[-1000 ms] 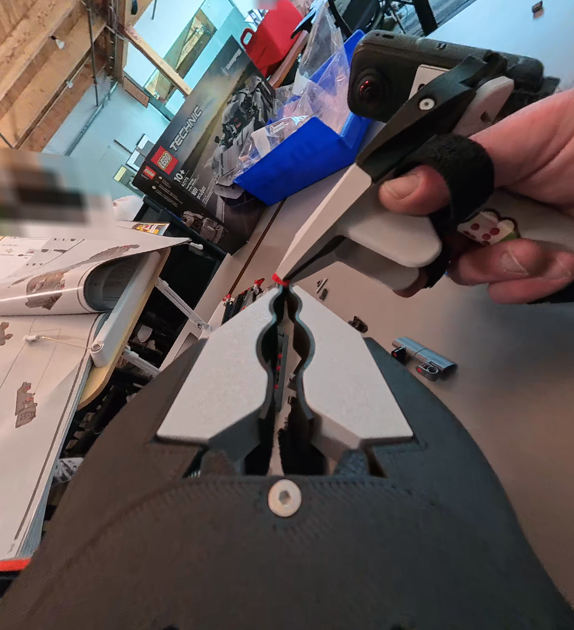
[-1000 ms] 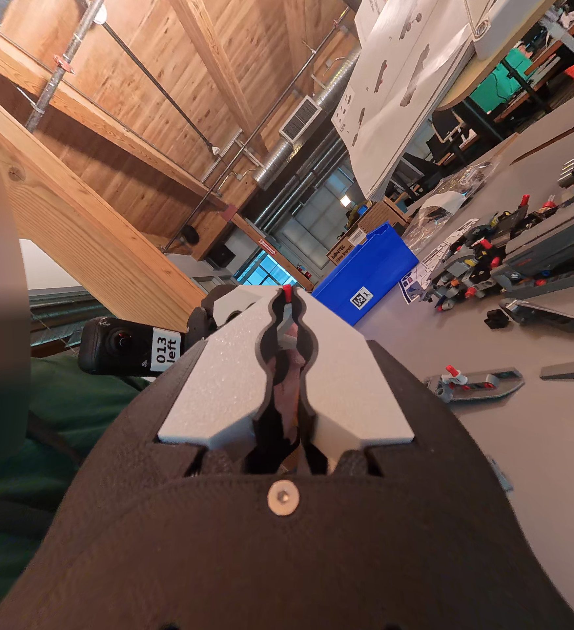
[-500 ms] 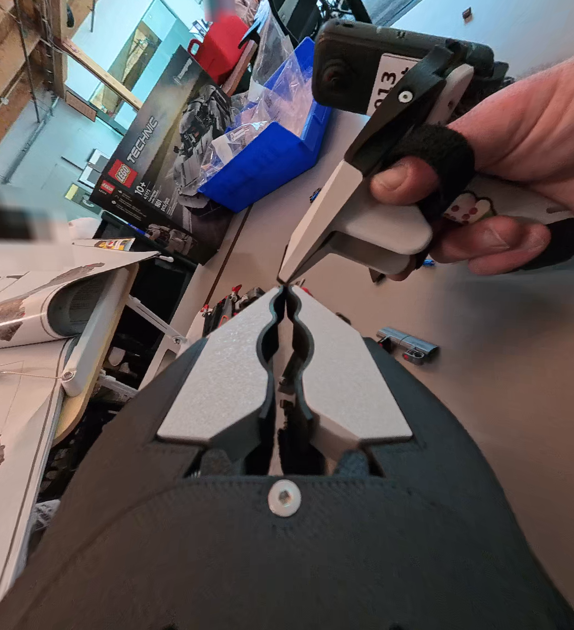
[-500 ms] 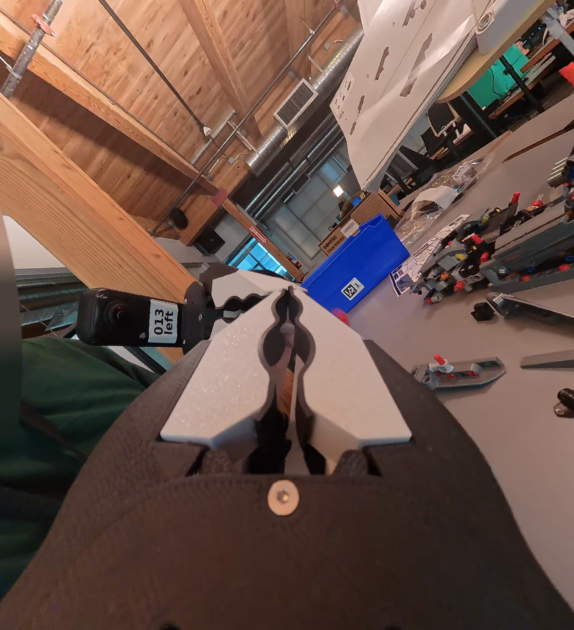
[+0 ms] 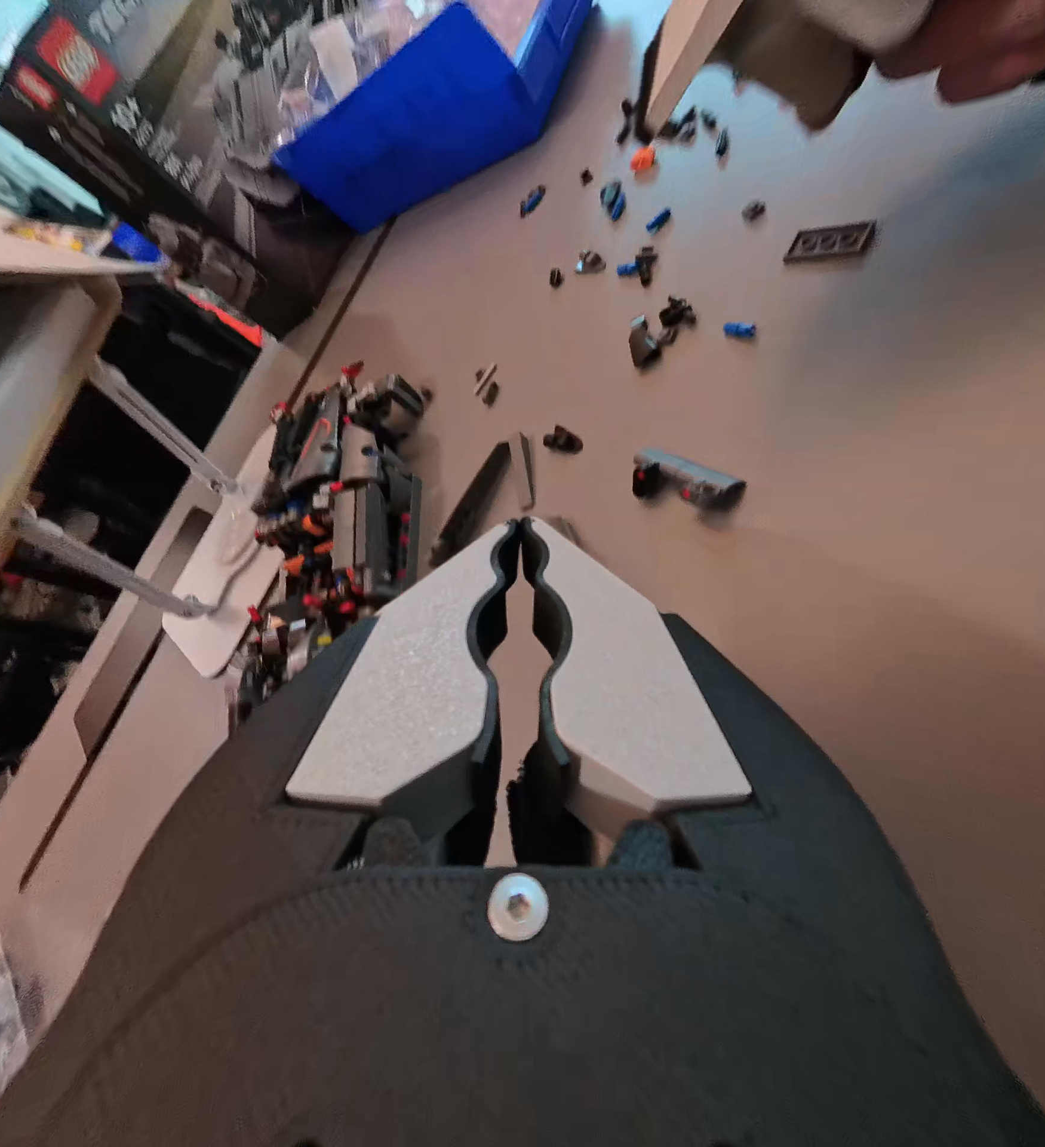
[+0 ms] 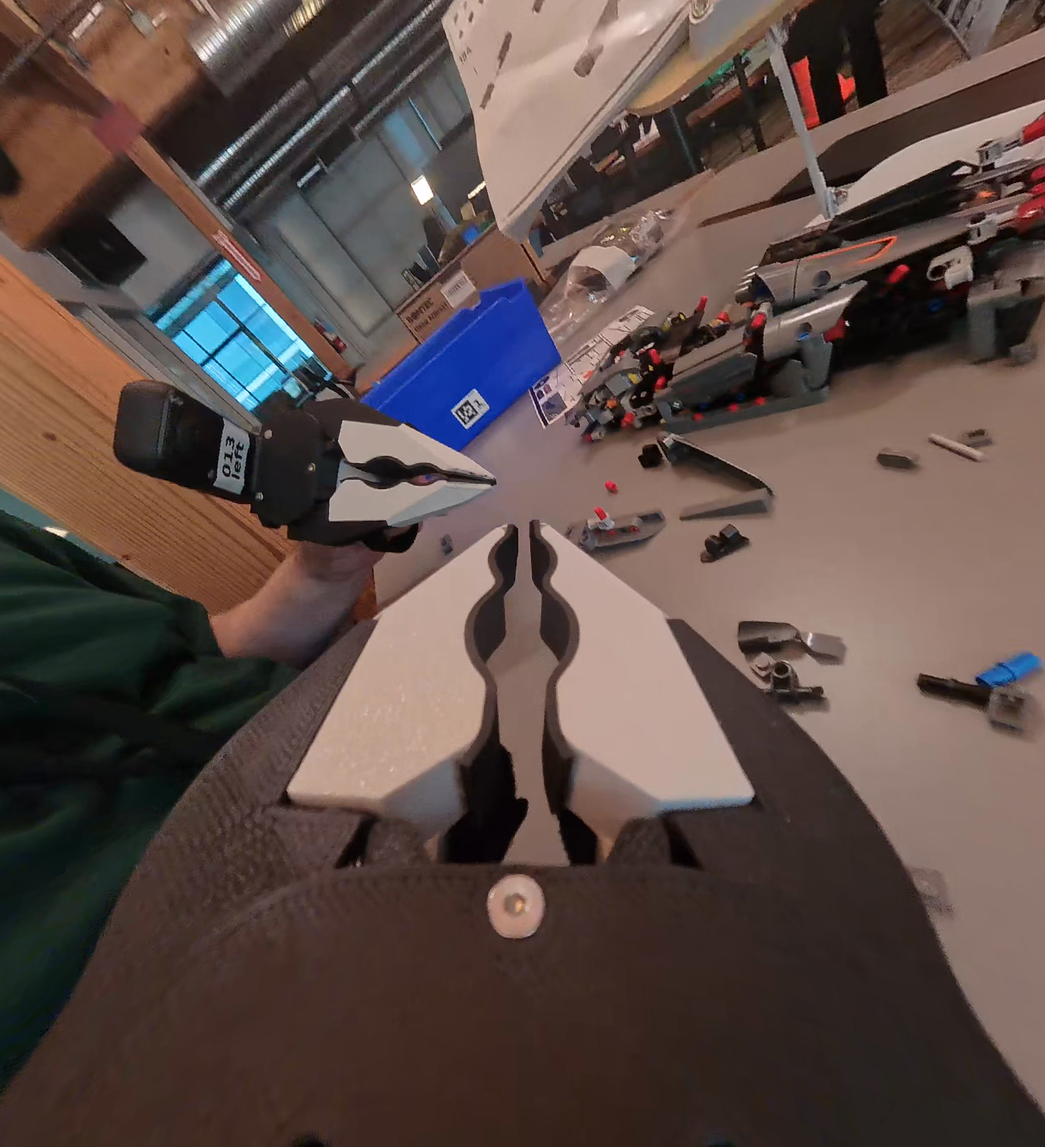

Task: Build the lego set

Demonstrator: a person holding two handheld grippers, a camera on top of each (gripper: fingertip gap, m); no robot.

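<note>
On the grey table [image 6: 880, 558], both grippers are hovering with nothing held.

Left gripper [image 5: 521, 521]: fingers pressed together at the tips, a narrow wavy slot showing farther back, nothing caught in it. It is pointing down over the tabletop, just short of two dark slanted panels [image 5: 483, 490]. The right wrist view is showing it from the side, gripped by a hand [image 6: 315, 596] in a dark green sleeve [image 6: 73, 683], tips likewise meeting.

Right gripper [image 6: 523, 527]: fingers standing slightly parted, a thin slit running between the tips, clasping nothing. In the left wrist view only a blurred part of it is showing at the top edge.

Partly built lego model [image 6: 849, 323]: grey and black with red pins and an orange stripe, lying on the table beyond the right gripper and to the left of the left gripper's fingers [image 5: 346, 496].

Small grey sub-assembly [image 6: 619, 529]: carrying a red pin, lying just beyond the right fingertips. A loose red pin [image 6: 610, 486] is sitting near it.

Loose parts: blue pins [image 5: 738, 329], an orange piece [image 5: 642, 158] and a dark flat plate [image 5: 830, 242], lying scattered and well apart.

Blue bin [image 5: 433, 112]: standing at the table's far side, clear plastic bags showing above its rim; contents too blurred to tell.

Set box [image 5: 135, 124]: dark, standing beside the bin.

Instruction booklet [image 6: 569, 80]: lying open on a raised stand.
</note>
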